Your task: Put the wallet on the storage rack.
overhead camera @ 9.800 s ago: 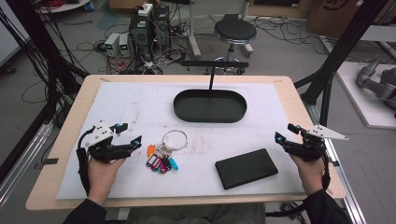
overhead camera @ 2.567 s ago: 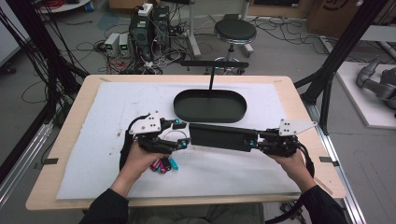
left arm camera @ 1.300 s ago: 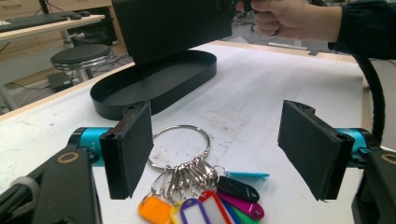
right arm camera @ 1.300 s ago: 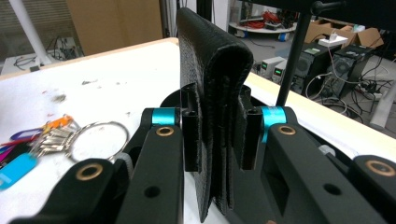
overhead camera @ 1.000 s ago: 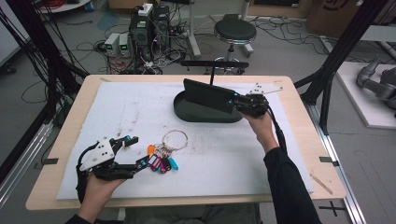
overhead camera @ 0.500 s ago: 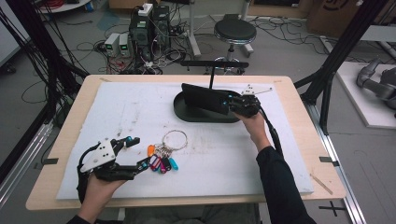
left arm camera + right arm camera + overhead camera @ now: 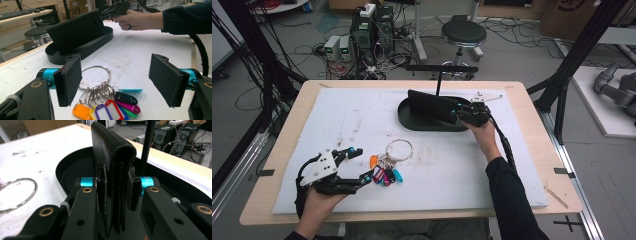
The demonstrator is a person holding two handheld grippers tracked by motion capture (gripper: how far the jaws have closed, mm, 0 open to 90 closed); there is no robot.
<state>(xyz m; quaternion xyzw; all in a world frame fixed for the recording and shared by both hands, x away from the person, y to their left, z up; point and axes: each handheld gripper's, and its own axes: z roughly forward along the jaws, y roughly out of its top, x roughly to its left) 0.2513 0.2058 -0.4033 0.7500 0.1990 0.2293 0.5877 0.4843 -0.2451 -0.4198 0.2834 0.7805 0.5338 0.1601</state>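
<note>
R gripper (image 7: 460, 113) has its jaws clamped on one end of the black wallet (image 7: 431, 107) – pads press both faces of the folded leather, clear in the right gripper view. Wallet stands on edge, tilted, over the black oval tray (image 7: 412, 121); its lower edge looks to be inside the tray, though contact w/ the tray floor is hard to tell. L gripper (image 7: 353, 165) sits well apart from the tray, toward the near edge of the white mat (image 7: 452, 165), jaws wide open w/ nothing between the pads. Key ring w/ coloured tags (image 7: 388, 165) lies on the mat just beside the L gripper's tips – between it and the tray.
</note>
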